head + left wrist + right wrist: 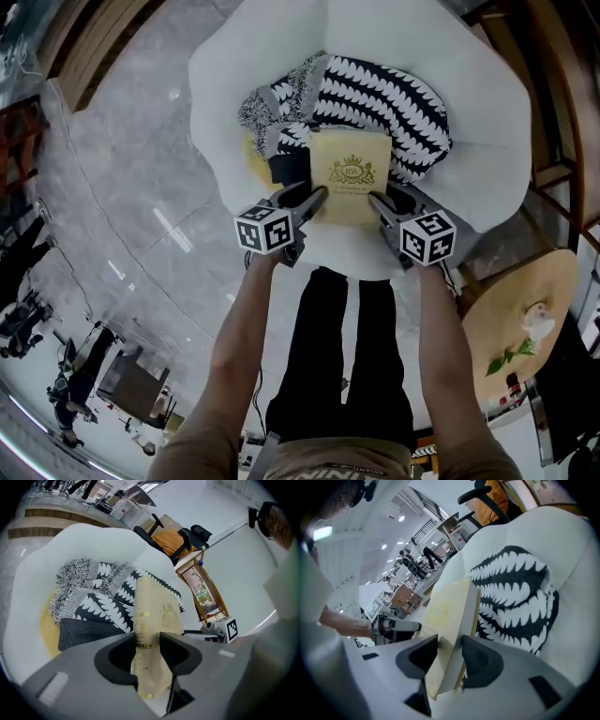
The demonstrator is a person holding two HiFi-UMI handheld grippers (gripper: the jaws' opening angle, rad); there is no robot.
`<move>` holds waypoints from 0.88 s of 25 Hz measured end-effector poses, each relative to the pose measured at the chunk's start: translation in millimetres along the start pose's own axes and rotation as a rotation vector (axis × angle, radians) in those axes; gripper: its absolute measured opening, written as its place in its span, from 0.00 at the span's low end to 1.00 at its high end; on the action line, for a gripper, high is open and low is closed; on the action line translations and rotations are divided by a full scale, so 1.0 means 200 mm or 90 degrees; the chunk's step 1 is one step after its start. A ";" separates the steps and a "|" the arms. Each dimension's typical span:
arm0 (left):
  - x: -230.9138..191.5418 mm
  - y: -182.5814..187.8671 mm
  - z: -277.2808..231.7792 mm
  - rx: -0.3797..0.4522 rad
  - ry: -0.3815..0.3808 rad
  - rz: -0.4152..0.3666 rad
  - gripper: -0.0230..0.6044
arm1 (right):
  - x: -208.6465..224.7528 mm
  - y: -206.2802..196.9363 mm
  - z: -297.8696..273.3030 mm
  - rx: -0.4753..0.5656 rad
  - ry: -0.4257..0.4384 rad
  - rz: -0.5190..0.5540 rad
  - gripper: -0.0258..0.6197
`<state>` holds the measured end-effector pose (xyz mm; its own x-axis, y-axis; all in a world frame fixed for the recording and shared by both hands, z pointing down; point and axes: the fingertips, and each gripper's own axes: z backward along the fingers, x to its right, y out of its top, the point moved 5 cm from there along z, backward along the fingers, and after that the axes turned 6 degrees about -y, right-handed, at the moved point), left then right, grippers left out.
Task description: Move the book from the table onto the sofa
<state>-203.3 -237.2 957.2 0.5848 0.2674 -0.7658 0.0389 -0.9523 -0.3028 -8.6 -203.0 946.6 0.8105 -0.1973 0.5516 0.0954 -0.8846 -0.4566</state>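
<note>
Both tongs (315,197) (377,201) on book (352,169) (striped cushion (384,98) behind)

Cream book (351,176) with gold crest, black-and-white patterned cushion (380,98), white sofa (422,42)

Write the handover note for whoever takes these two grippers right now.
Left gripper: shut on the book's left edge.
Right gripper: shut on its right edge.
Book: off the round table, held cover-up over the sofa seat, in front of the black-and-white cushion. I cannot tell whether it touches the seat.
Done: pickup and carry to the sofa.
Left: lower the book onto the seat, open both sets of jaws, draw back.
</note>
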 end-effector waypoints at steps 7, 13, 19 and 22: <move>-0.14 -0.08 -0.13 -0.012 0.019 0.017 0.30 | 0.11 -0.09 -0.13 -0.016 -0.029 0.000 0.29; -0.20 -0.15 -0.22 -0.030 0.037 0.014 0.30 | 0.18 -0.17 -0.20 -0.046 -0.071 0.006 0.29; -0.23 -0.16 -0.25 -0.021 0.073 0.021 0.30 | 0.19 -0.16 -0.24 -0.061 -0.102 0.015 0.29; -0.24 -0.18 -0.25 -0.032 0.103 0.000 0.28 | 0.18 -0.17 -0.25 -0.070 -0.112 0.038 0.29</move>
<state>-191.6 -222.7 1033.1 0.7078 0.2432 -0.6633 0.0760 -0.9596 -0.2708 -12.5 -201.8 1016.2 0.9020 -0.1829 0.3910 -0.0117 -0.9159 -0.4013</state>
